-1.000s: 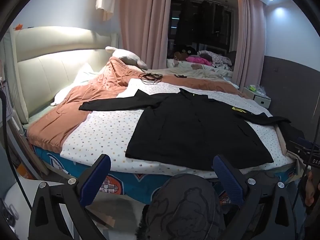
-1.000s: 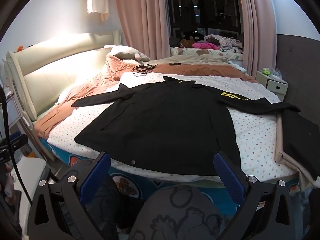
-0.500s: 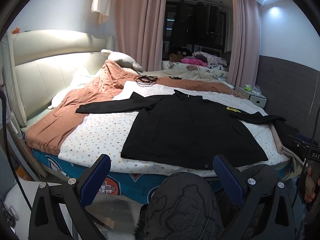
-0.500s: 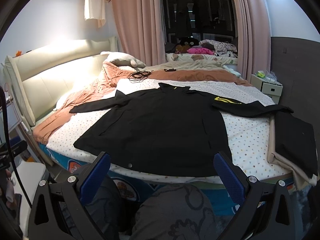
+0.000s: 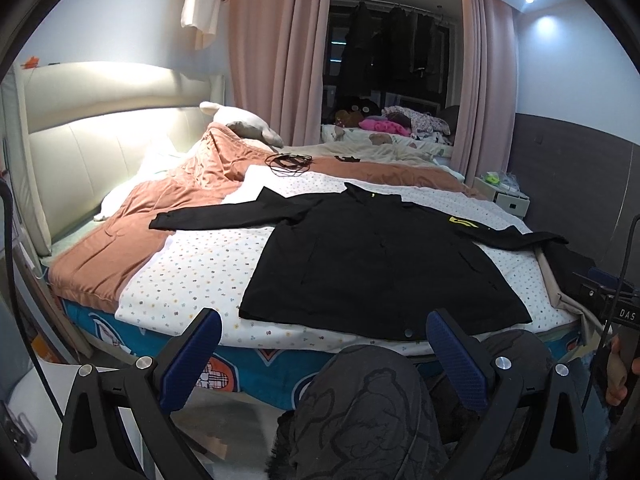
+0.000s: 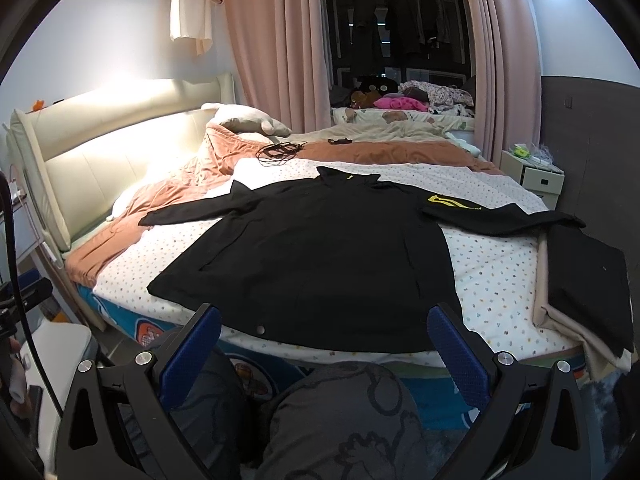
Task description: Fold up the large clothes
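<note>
A large black long-sleeved jacket (image 5: 380, 264) (image 6: 320, 256) lies spread flat on the dotted white sheet (image 5: 200, 268) (image 6: 492, 276), both sleeves stretched sideways, a yellow logo (image 5: 462, 222) (image 6: 444, 202) on the right sleeve. My left gripper (image 5: 324, 344) hangs open off the near bed edge, short of the hem, holding nothing. My right gripper (image 6: 324, 342) is open too, level with the hem's near edge, with nothing between its blue pads (image 6: 192, 356). The person's dark-trousered knees (image 5: 360, 408) (image 6: 340, 412) sit below both grippers.
A folded black garment on beige cloth (image 6: 584, 272) lies at the bed's right edge. An orange blanket (image 5: 160, 216) covers the left side, black cables (image 5: 288, 160) behind the jacket. Cream headboard (image 5: 80, 148) on the left, white nightstand (image 6: 536, 176) on the right, pink curtains (image 5: 276, 60) behind.
Both grippers have pulled back and tilted up a little, so the jacket and bed sit lower and farther in each view. Jacket unmoved; both grippers stay open.
</note>
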### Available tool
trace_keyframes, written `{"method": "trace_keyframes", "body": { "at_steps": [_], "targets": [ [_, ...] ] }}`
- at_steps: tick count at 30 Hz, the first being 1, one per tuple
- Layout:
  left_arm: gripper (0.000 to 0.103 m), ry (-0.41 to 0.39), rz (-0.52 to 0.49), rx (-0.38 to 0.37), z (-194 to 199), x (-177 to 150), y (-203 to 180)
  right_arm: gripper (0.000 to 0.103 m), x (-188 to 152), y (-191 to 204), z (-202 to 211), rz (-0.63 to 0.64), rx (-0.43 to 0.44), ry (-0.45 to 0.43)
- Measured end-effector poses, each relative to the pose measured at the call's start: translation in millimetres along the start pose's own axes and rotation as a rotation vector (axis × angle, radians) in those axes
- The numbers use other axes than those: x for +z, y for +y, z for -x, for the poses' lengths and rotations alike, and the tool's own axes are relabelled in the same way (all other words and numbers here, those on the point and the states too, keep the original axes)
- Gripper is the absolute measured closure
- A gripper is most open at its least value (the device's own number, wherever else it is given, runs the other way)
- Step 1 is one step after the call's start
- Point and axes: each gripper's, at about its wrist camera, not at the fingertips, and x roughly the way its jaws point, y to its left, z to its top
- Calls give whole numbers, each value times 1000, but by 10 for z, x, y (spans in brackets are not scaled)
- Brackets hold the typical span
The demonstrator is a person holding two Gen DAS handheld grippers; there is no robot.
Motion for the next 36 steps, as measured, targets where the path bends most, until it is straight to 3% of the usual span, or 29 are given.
{"method": "trace_keyframes", "body": {
  "at_steps": [36],
  "targets": [
    [0, -10, 16, 21, -15, 100, 69, 0, 131, 125, -17, 29, -1, -19]
  ]
}}
